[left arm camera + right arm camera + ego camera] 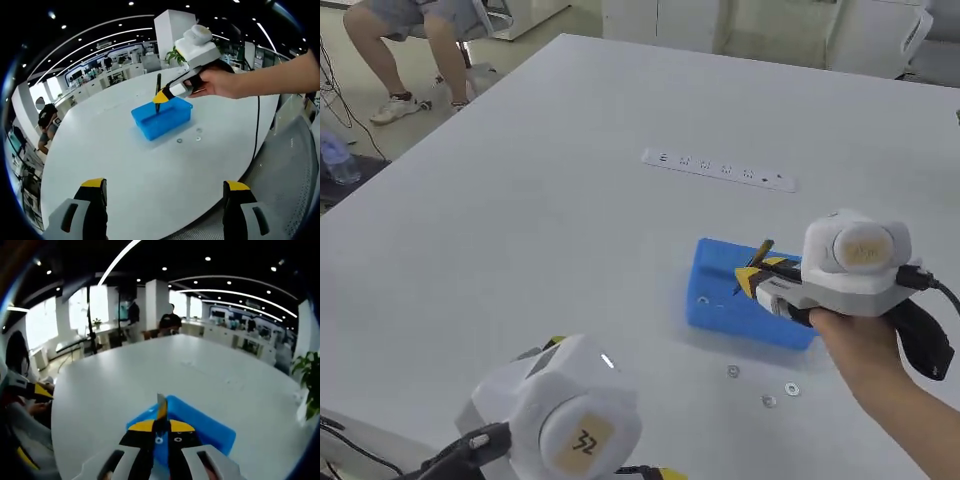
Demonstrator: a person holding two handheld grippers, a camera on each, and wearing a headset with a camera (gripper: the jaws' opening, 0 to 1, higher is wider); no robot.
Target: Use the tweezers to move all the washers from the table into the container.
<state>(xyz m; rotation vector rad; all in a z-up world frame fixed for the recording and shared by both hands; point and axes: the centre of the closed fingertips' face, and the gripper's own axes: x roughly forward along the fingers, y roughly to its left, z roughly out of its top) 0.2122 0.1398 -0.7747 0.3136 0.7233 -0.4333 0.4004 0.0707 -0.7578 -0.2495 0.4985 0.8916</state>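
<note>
The room is a wide open hall with a dark ceiling crossed by curved light strips and dotted with spotlights. It has white square columns, rows of other work surfaces further off and a few people standing or sitting among them. In the head view a person sits on a chair beyond the far left corner, and a water bottle point(338, 160) stands on the floor nearby.

The desk point(520, 220) is large, white and smooth, with a rounded edge in the left gripper view. A white power strip point(718, 168) lies flat towards its far side.

The blue container point(725, 295), a shallow rectangular tray, sits on the desk towards the right. A hand point(860, 345) holds the right gripper point(160, 429) above the container's right part, its jaws pinched tight on the tweezers point(158, 92). The tweezers stand nearly upright, lower end pointing down into the container.

The left gripper point(165, 185) is low over the near edge of the desk, jaws spread wide with nothing between them, well apart from the container.

Three washers point(769, 401) lie on the bare desk just beside the container's near side, close together but not touching.
</note>
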